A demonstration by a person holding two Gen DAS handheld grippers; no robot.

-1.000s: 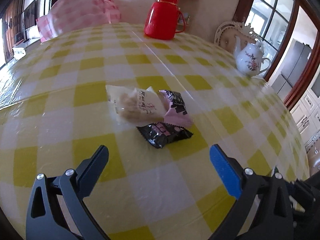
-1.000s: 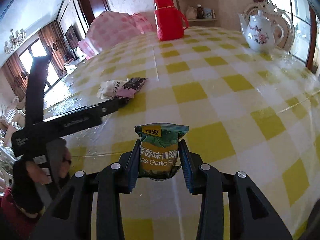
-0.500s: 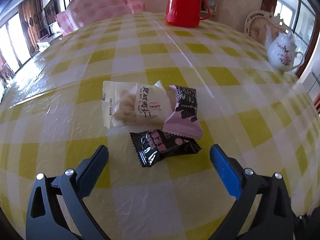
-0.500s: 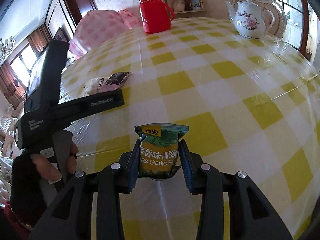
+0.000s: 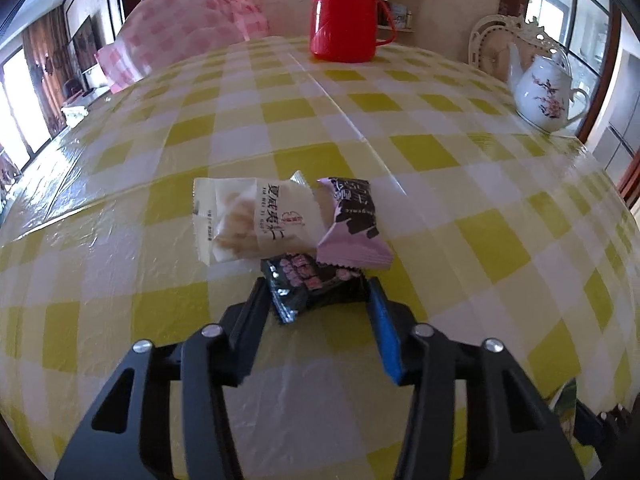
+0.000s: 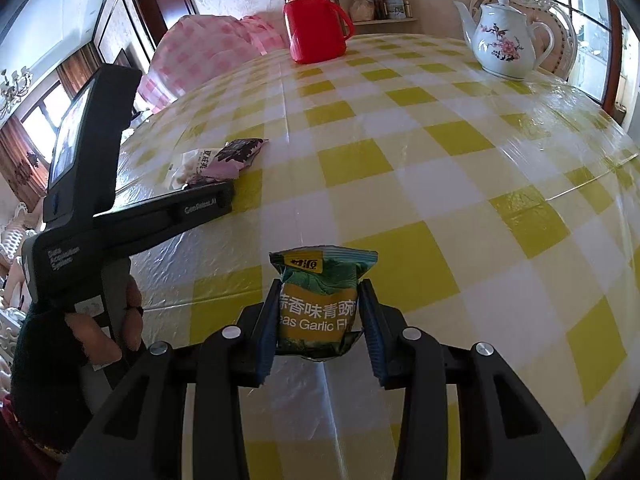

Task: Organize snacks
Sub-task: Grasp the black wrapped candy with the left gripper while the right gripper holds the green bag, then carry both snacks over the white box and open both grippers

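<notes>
The left gripper [image 5: 316,292] is pressing its 2 fingers against the ends of a black snack packet [image 5: 310,286] with pink print, which is lying on the yellow-checked tablecloth [image 5: 120,240]; the jaws look closed on it, though the packet is not yet lifted clear. Just beyond it, at 12 o'clock from the fingertips, a pink-and-black packet [image 5: 354,226] is overlapping the black one's far edge, and a white packet [image 5: 256,220] of pale pieces is sitting at 11 o'clock, touching the pink one.

The right gripper [image 6: 320,300] is clamping a green-and-yellow pea packet [image 6: 320,300] upright between its fingers, well apart from the cluster, which is showing at 10 o'clock in the right wrist view beyond the tip of the left tool.

Judging by this, the sorting is only partly underway: 3 snacks are gathered in 1 loose pile, the 4th is being carried, and no tray or box is visible to say where they are meant to end up. Lining up or stacking the packets seems to remain.

The pea packet is reading "Garlic" in white Latin letters under a row of Chinese characters, with a small yellow brand tab on top. The white packet is carrying black Chinese characters and a small red emblem. The left tool's arm is bearing pale lettering too blurred to read. A red thermos jug [image 5: 342,12] and a floral teapot [image 5: 544,92] are standing at the far side.
</notes>
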